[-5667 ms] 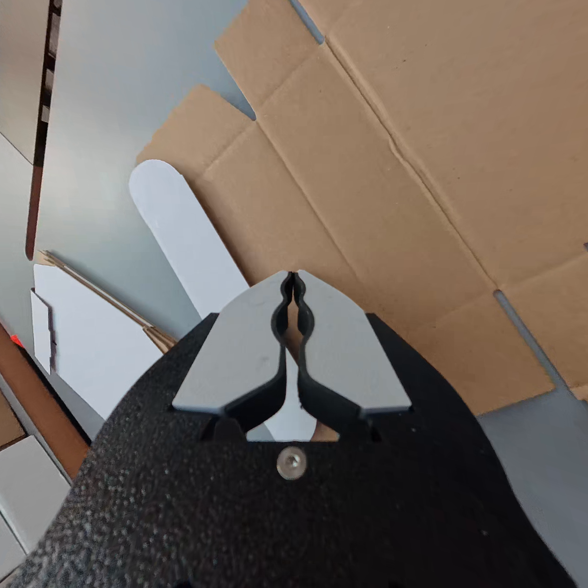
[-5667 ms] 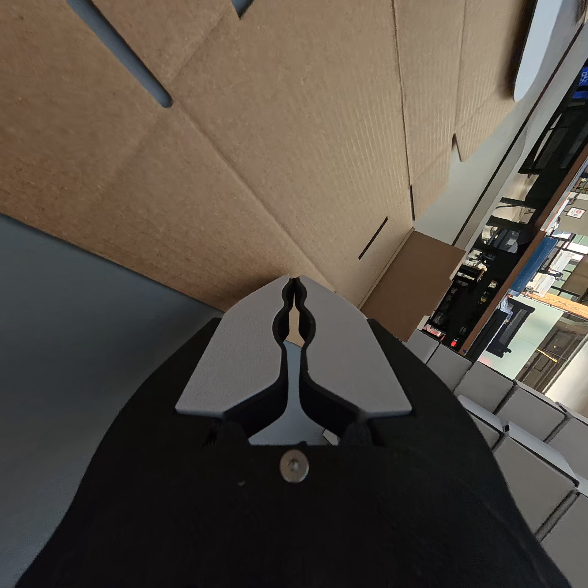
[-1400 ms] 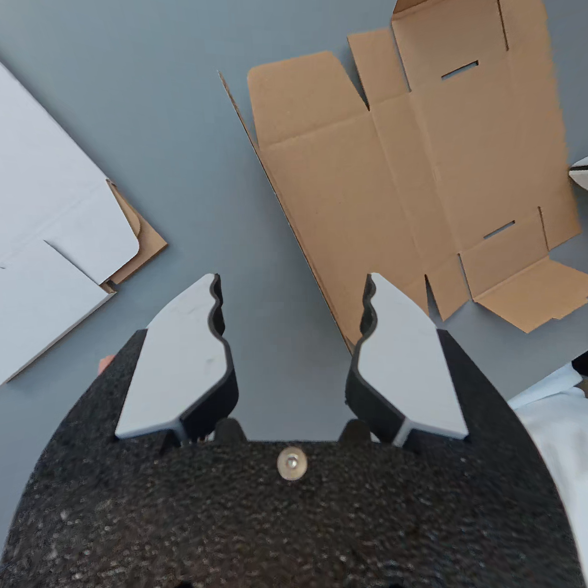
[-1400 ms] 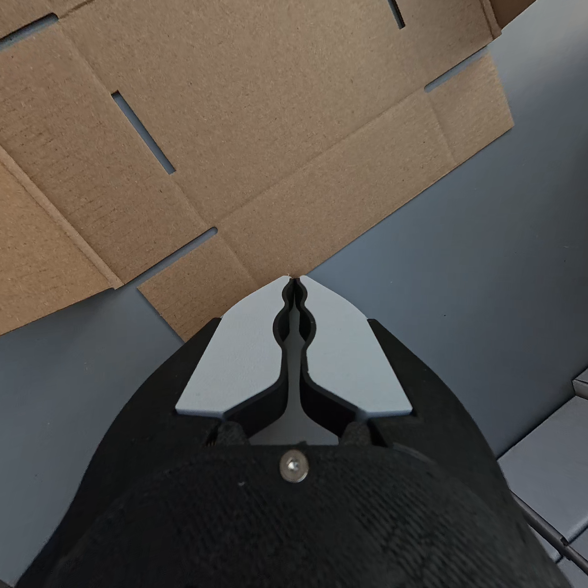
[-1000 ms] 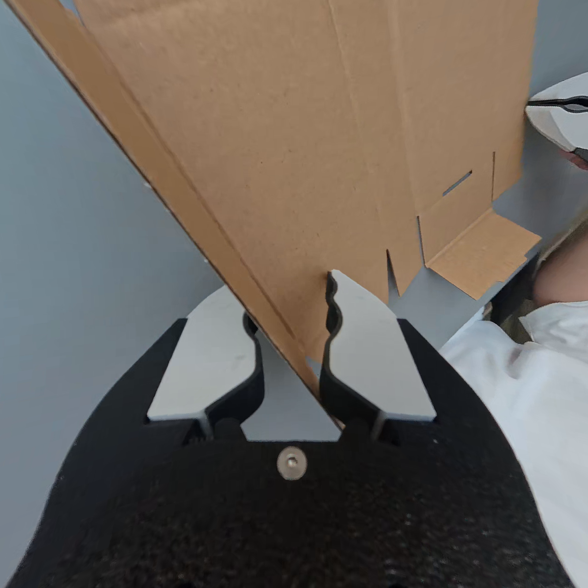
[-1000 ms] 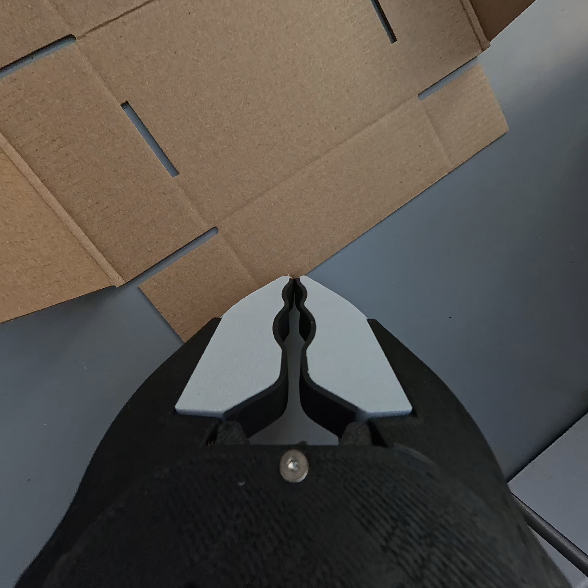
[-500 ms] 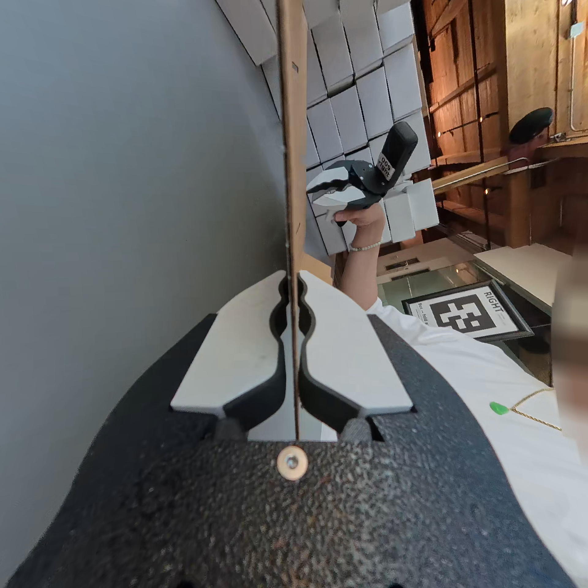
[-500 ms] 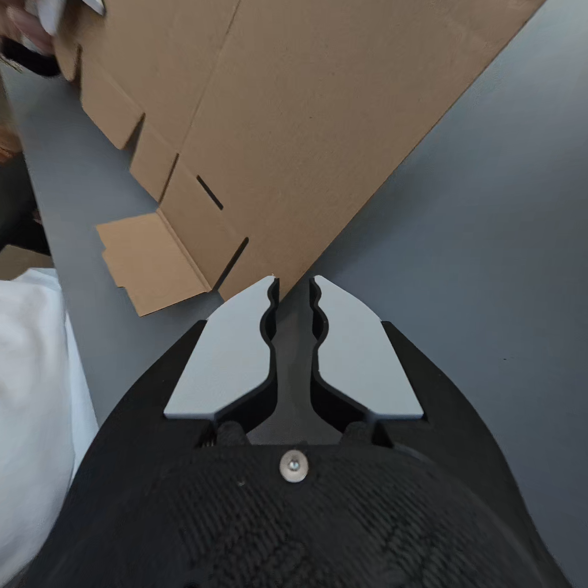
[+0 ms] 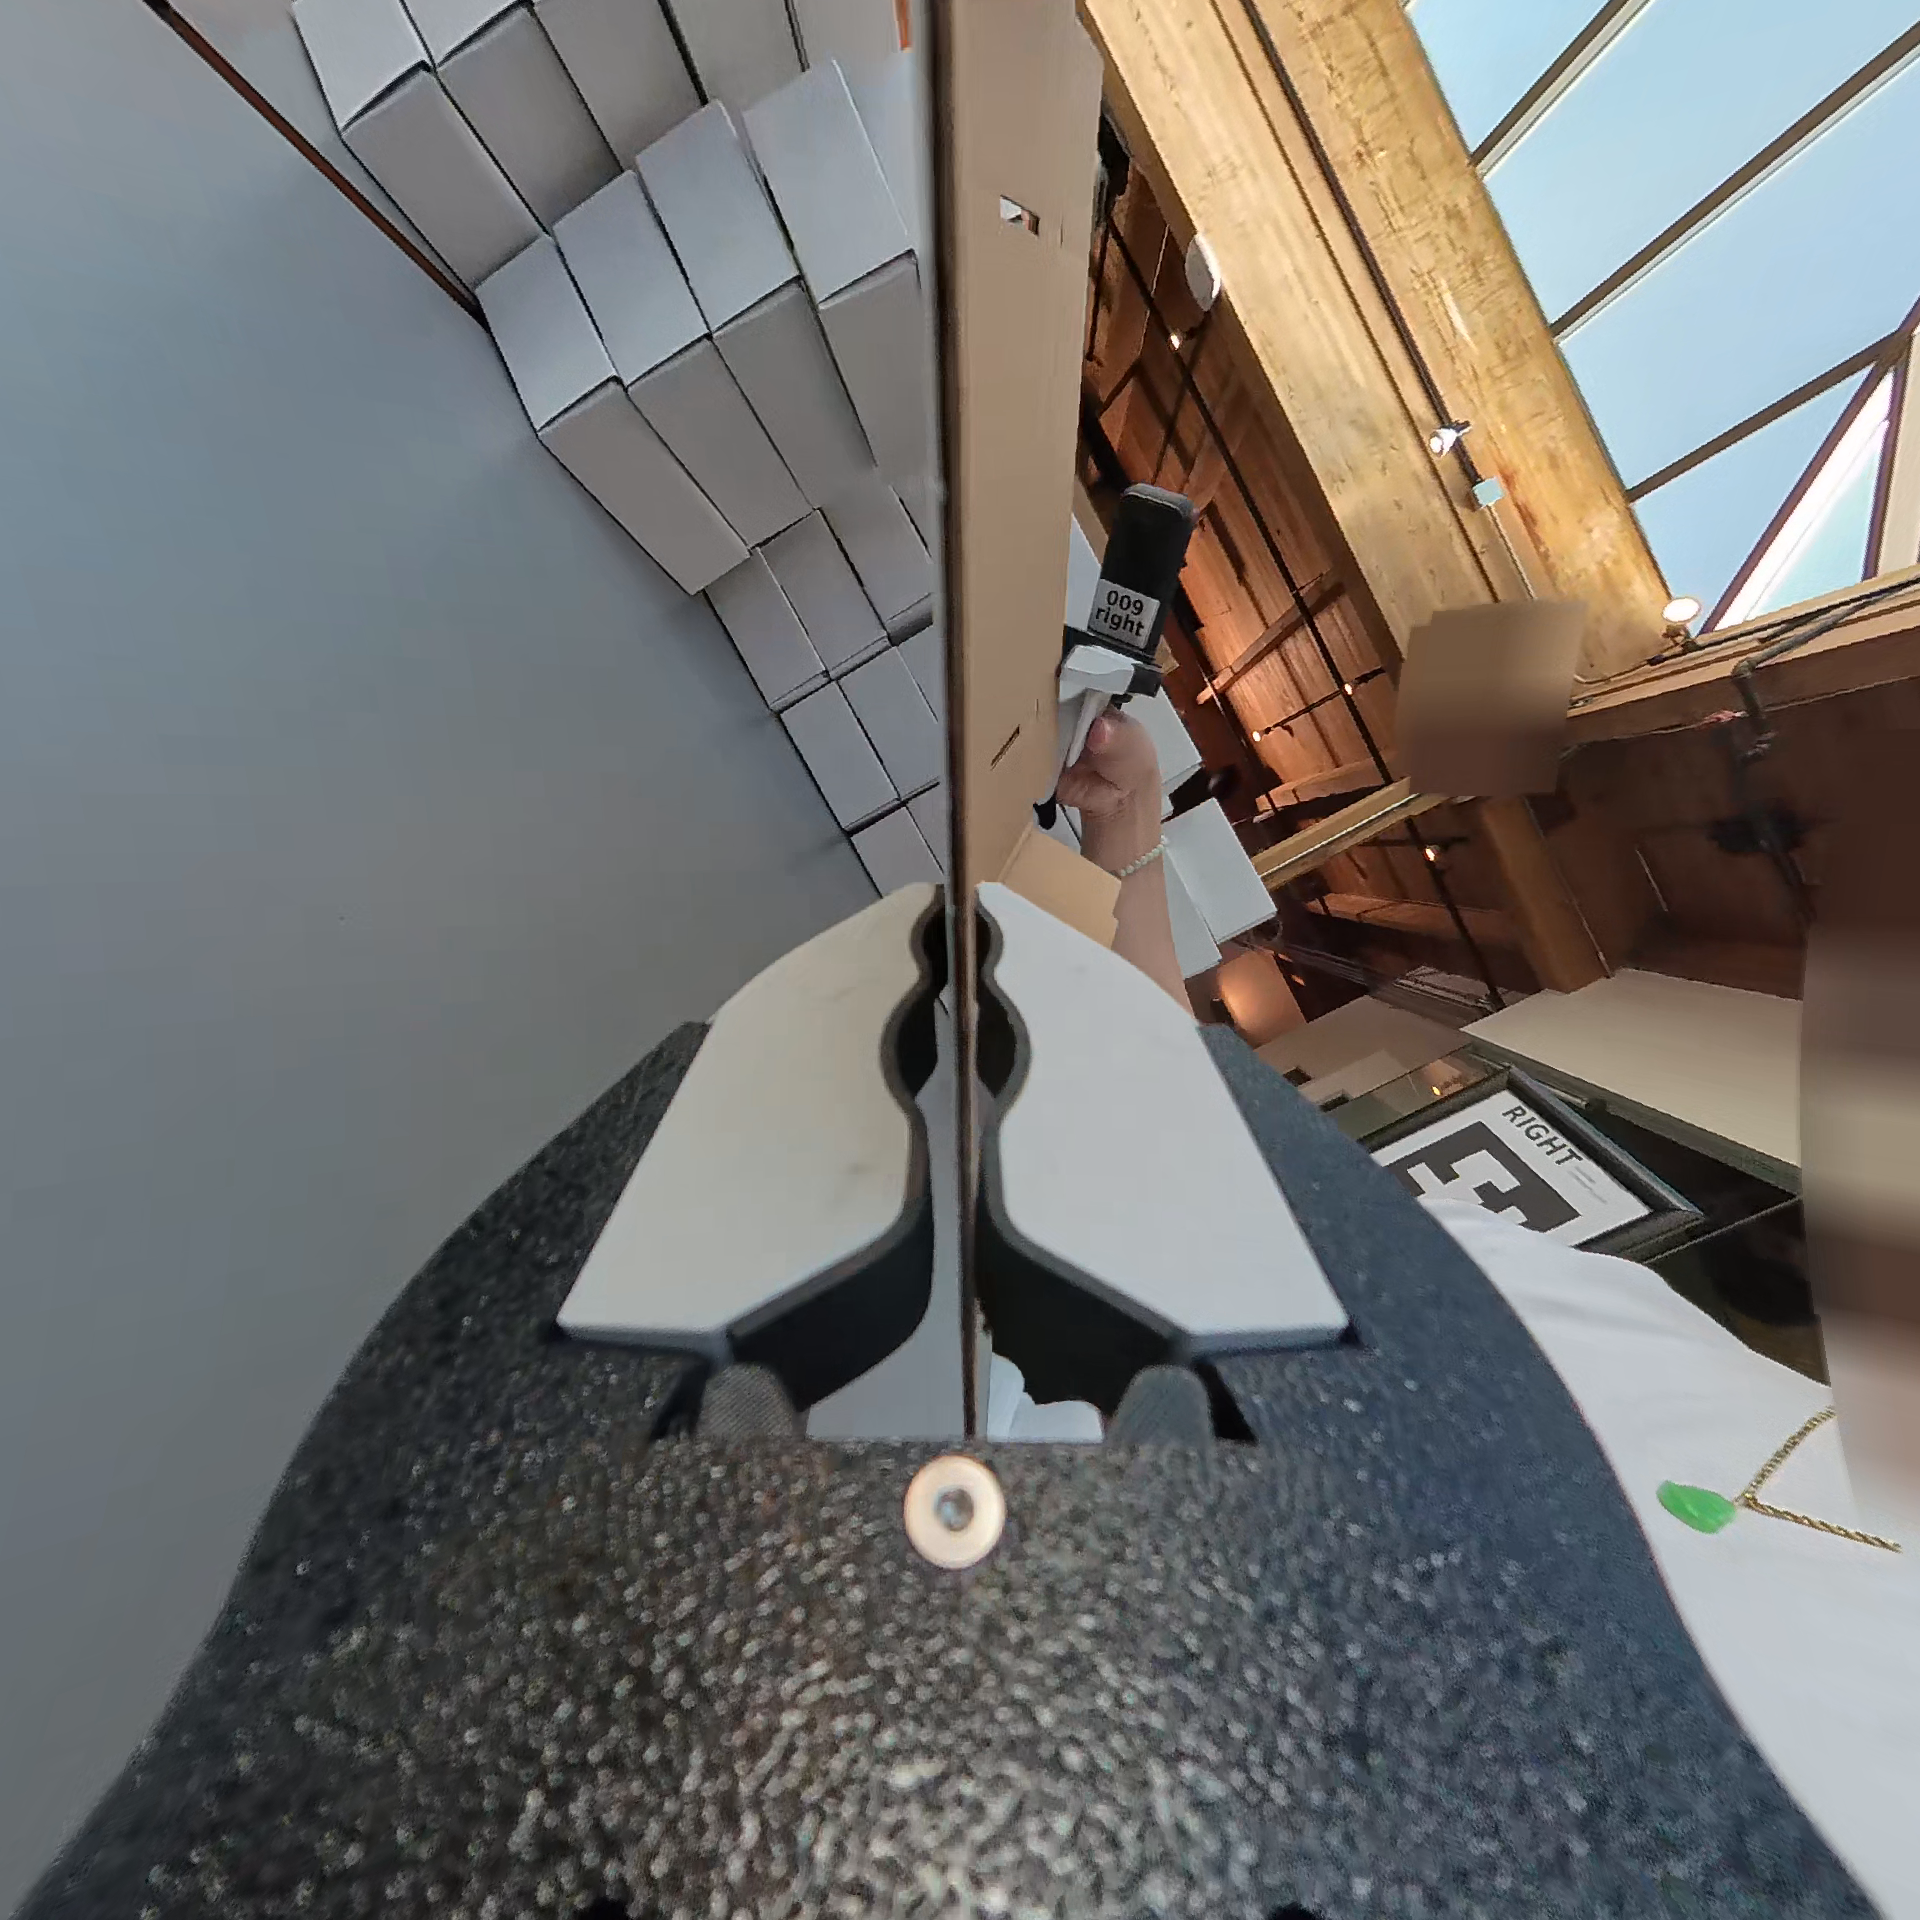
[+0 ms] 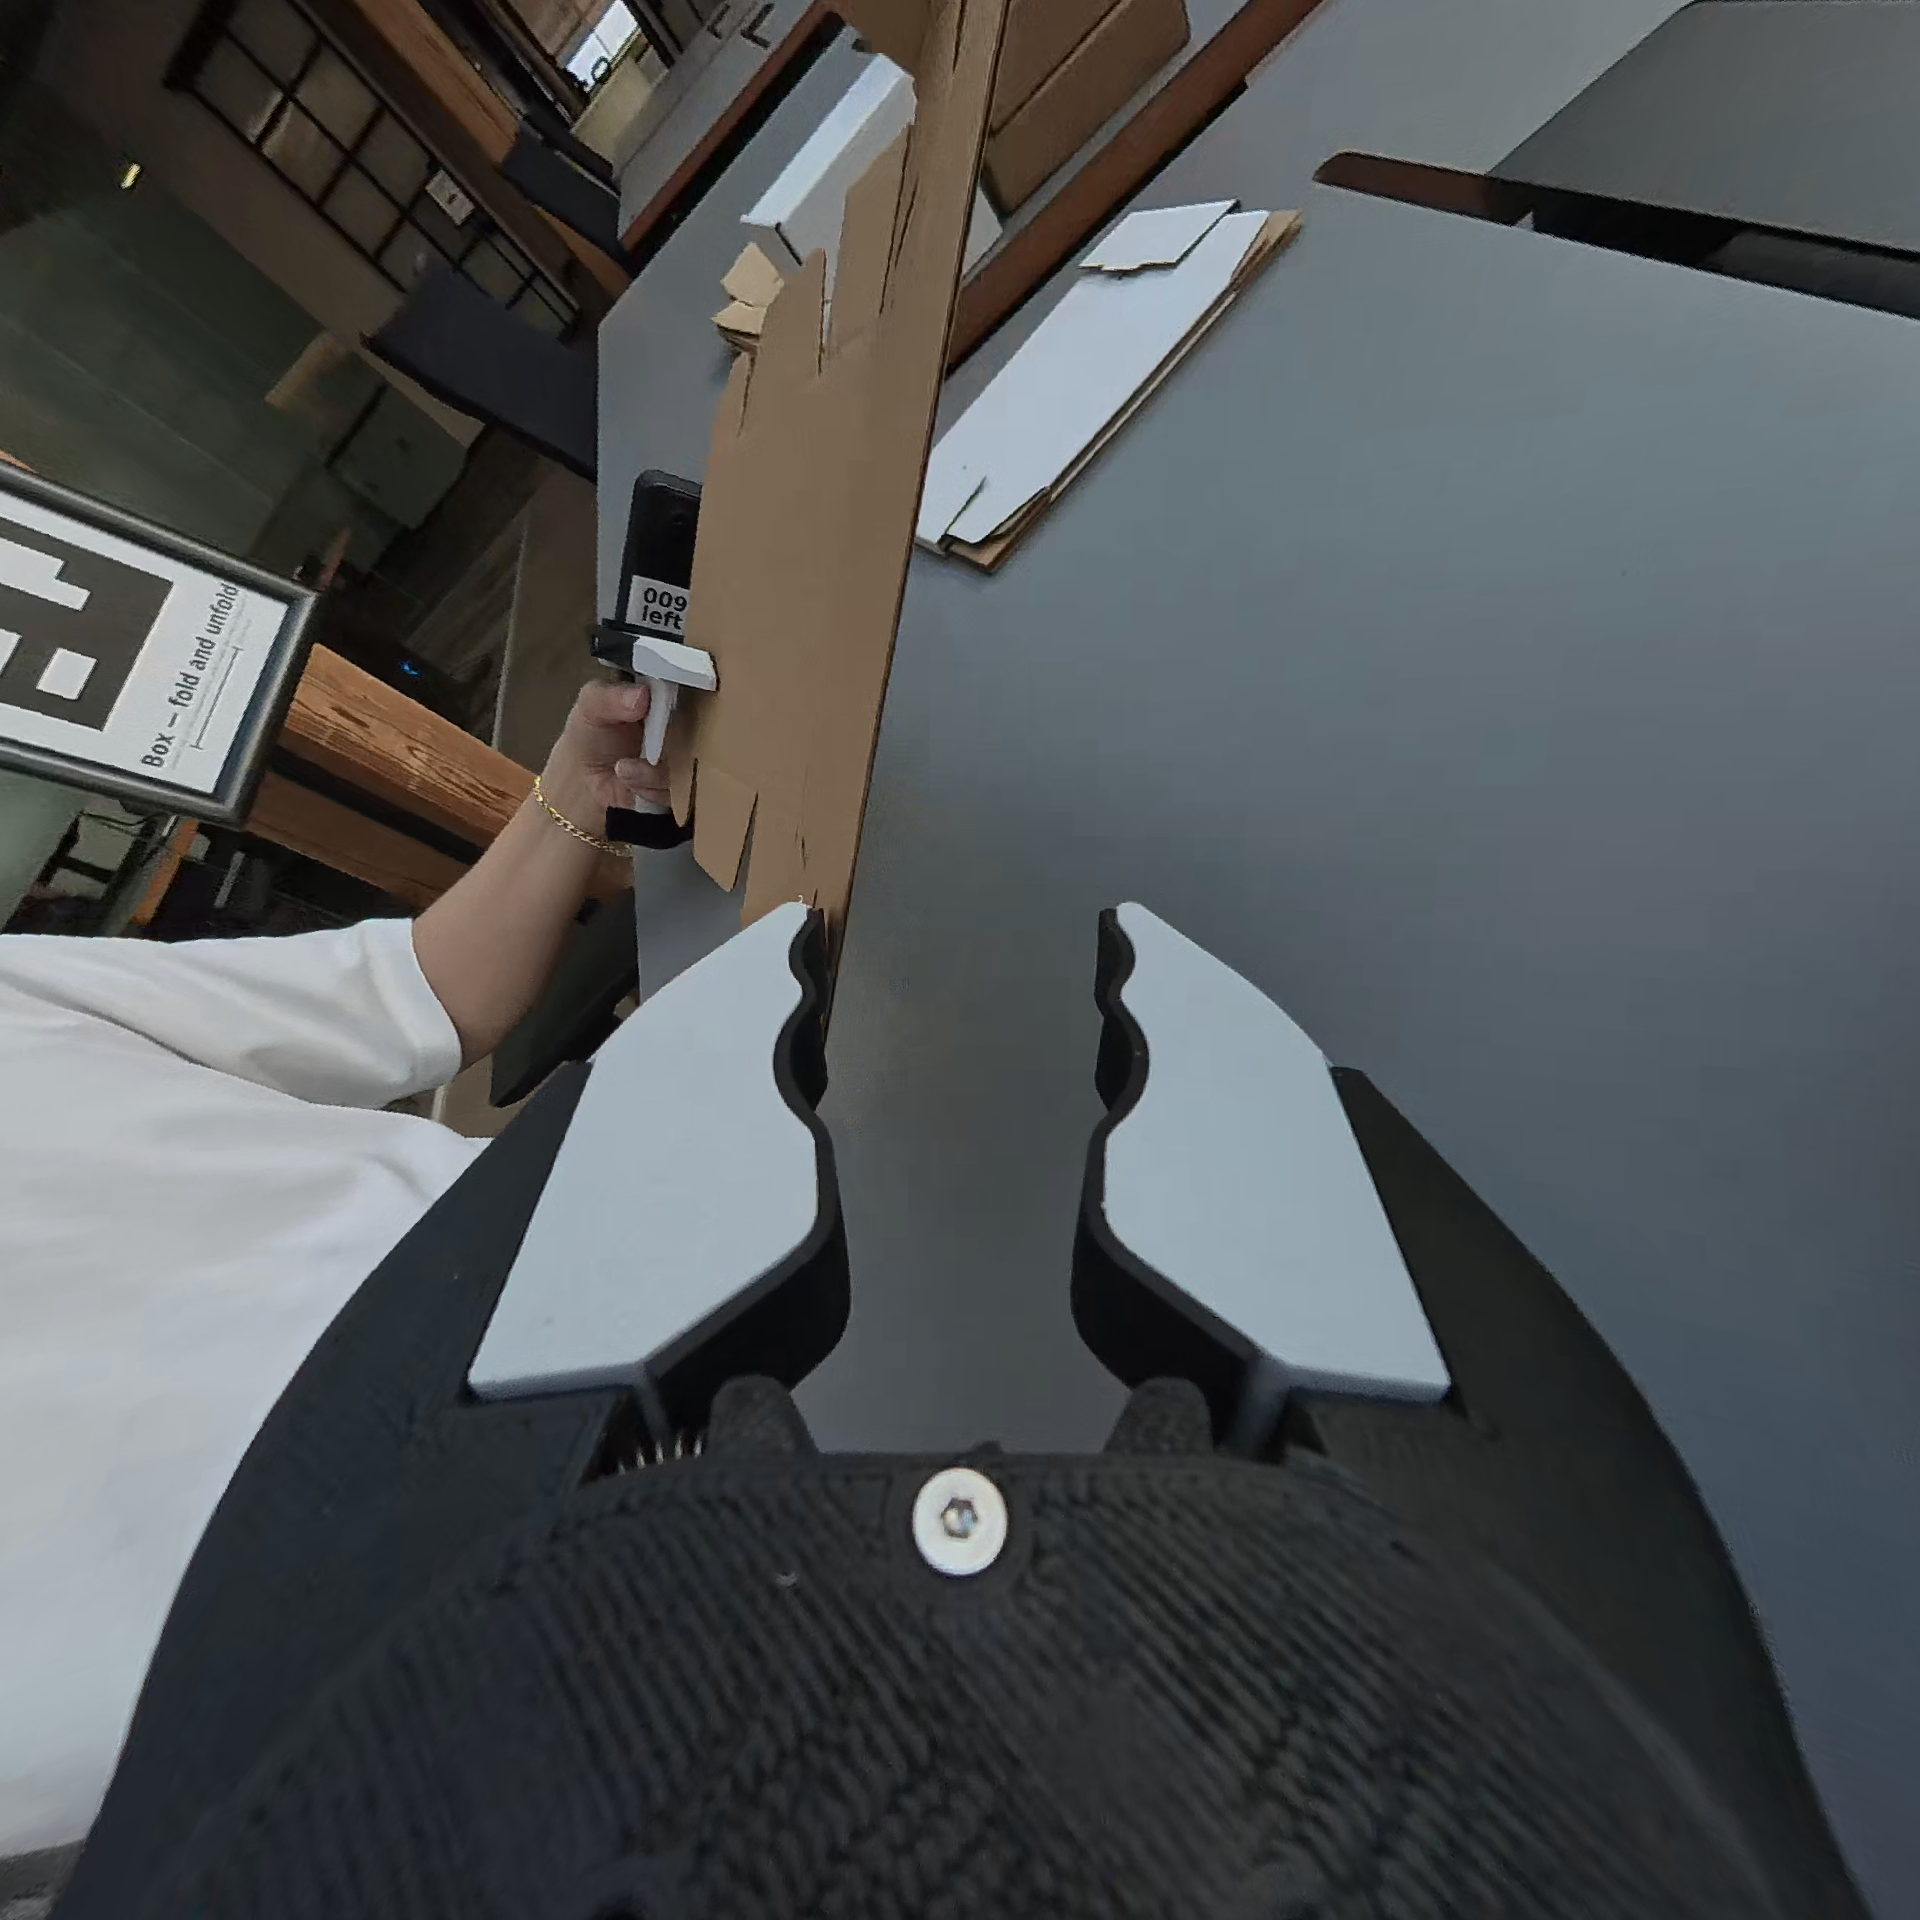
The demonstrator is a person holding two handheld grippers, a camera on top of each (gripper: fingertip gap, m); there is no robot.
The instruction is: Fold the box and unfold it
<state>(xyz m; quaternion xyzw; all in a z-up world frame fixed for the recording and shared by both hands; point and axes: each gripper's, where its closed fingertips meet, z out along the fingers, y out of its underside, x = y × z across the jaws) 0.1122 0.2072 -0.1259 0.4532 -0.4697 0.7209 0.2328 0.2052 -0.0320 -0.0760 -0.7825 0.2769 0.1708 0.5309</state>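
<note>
The left gripper (image 9: 961, 914) clamps the flat brown cardboard box blank (image 9: 1023, 436), held edge-on above the grey table (image 9: 312, 727). Only the right wrist view shows the blank's broad face (image 10: 821, 499), a stack of flattened white-faced boxes (image 10: 1091, 395), and the right gripper (image 10: 956, 920) spread wide, its left finger (image 10: 675, 1143) beside the blank's edge.

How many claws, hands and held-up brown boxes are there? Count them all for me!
Claws: 2, the left claw and right claw
Hands: 2, the left hand and right hand
Held-up flat brown box: 1
Total: 5
</note>
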